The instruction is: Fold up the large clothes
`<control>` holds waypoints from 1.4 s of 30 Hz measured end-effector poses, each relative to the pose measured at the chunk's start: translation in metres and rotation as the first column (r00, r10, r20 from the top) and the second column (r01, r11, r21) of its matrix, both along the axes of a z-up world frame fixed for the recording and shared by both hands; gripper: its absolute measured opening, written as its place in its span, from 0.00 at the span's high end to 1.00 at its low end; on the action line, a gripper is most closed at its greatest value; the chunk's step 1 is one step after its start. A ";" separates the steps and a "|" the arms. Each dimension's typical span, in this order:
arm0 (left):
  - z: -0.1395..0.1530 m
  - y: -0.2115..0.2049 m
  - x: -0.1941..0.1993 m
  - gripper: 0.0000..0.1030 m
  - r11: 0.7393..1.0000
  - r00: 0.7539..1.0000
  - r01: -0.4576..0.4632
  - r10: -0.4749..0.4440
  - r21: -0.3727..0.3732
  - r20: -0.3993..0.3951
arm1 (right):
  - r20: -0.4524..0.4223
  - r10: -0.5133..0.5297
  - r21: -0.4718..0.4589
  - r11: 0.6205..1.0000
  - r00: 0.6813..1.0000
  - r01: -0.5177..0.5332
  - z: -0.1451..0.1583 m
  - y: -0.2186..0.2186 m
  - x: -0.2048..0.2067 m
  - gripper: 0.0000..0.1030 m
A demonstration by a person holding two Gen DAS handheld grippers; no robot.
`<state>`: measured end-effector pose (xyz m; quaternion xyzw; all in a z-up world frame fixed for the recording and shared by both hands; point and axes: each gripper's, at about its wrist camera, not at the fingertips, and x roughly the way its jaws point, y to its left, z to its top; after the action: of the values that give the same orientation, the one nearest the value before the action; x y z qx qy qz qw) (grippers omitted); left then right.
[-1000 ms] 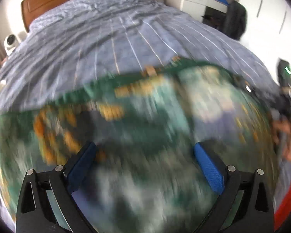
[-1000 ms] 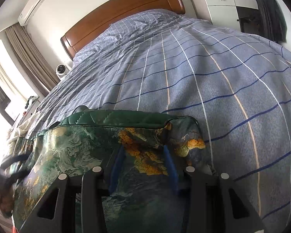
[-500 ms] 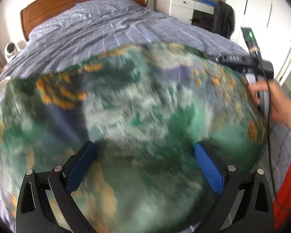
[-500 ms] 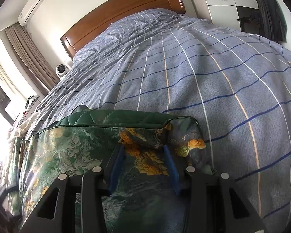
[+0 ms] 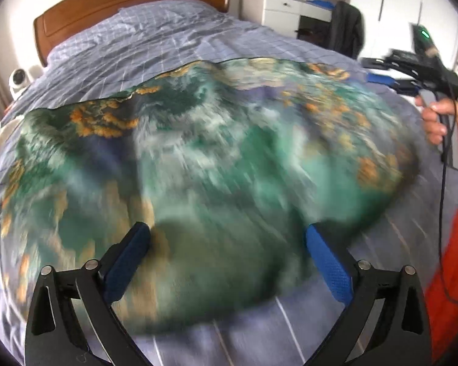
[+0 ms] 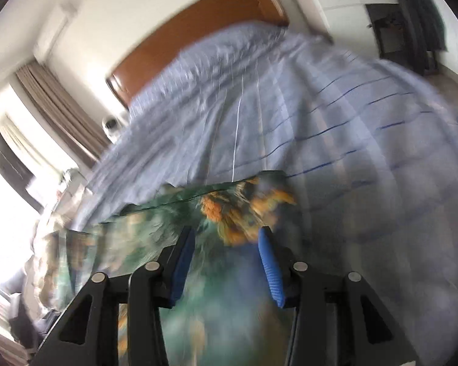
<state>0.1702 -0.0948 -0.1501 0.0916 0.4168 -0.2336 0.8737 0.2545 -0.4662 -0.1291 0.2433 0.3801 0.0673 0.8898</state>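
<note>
The big green cloth [image 5: 216,164] with orange flowers lies spread on the bed [image 5: 155,33]; its far edge runs across the middle of the bed and its near edge sits by the foot edge, close to the person. A moment ago the right gripper [image 6: 226,259] pinched the cloth's far right corner; its jaws have just been opening, and now the blue pads [image 6: 267,262] stand apart with the cloth under them, not squeezed; it has also lifted up off the bed. In the left view you can see it up in the air by the right edge of the bed, held by a hand [image 5: 448,134]. The left gripper [image 5: 229,244] is wide open over the near part of the cloth and holds nothing; it has slid sideways, so more cloth shows now. I think one fold has been laid down and let go; both grippers are free to grab a new edge for the next fold.
</note>
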 end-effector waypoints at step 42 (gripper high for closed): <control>0.170 -0.064 0.039 0.09 0.936 0.946 0.254 -0.293 -0.242 -0.139 | 0.315 0.037 -0.325 0.943 0.948 0.071 0.083 0.174 -0.173 0.68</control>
<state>0.2090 -0.1593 0.0197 0.0304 0.4457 -0.4053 0.7975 0.0814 -0.2922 -0.0461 0.0792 0.2362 0.0327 0.9679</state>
